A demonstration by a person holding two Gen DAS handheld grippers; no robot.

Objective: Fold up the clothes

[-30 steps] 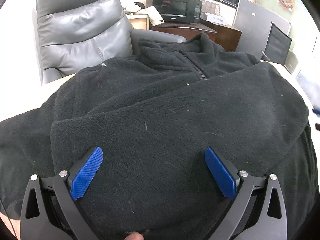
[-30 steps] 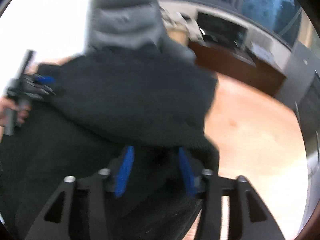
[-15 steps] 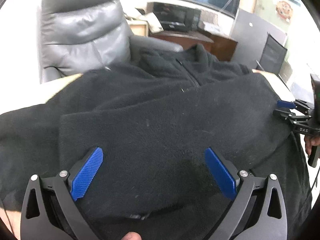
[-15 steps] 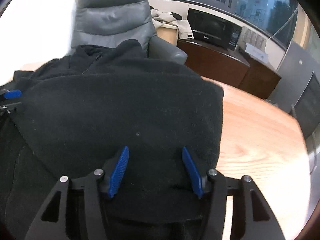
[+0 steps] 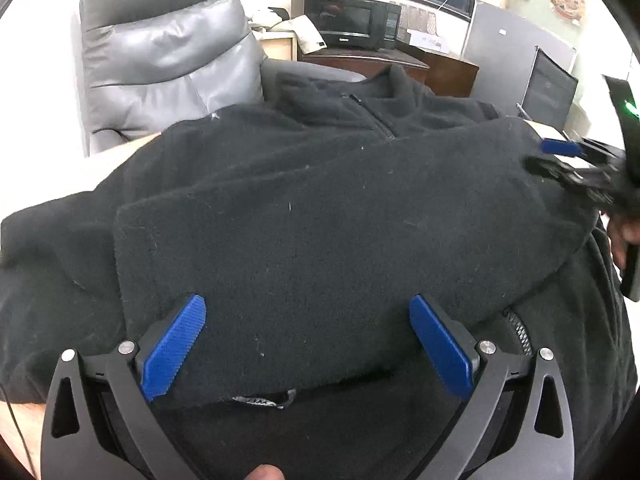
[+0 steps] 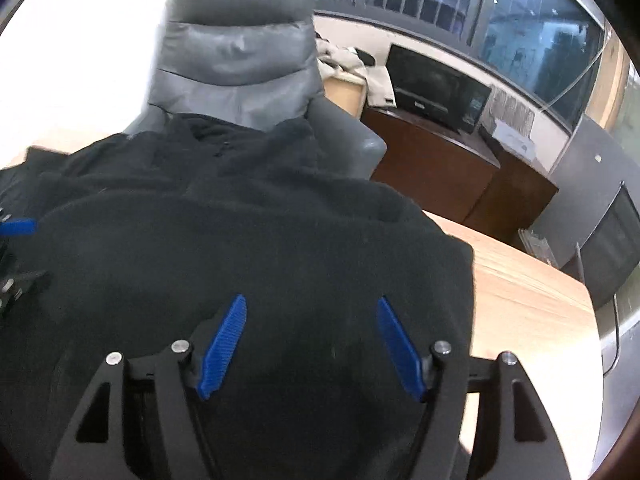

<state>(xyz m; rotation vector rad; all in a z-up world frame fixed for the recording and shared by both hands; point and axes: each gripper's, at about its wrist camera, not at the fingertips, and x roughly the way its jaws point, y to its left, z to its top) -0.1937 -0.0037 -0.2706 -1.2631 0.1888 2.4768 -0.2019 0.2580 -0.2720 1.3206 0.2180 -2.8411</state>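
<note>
A black fleece jacket (image 5: 320, 208) lies spread on the wooden tabletop (image 6: 520, 300), collar toward a grey chair (image 5: 160, 48). One fold looks done — a broad flap lies doubled over the body. Both tools stand with pads apart over the flap: the left hand-held gripper (image 5: 306, 344) gapes wide, and the right hand-held gripper (image 6: 312, 344) has just been opening, pressing nothing. Further folds likely remain — the jacket is not yet a compact bundle.
</note>
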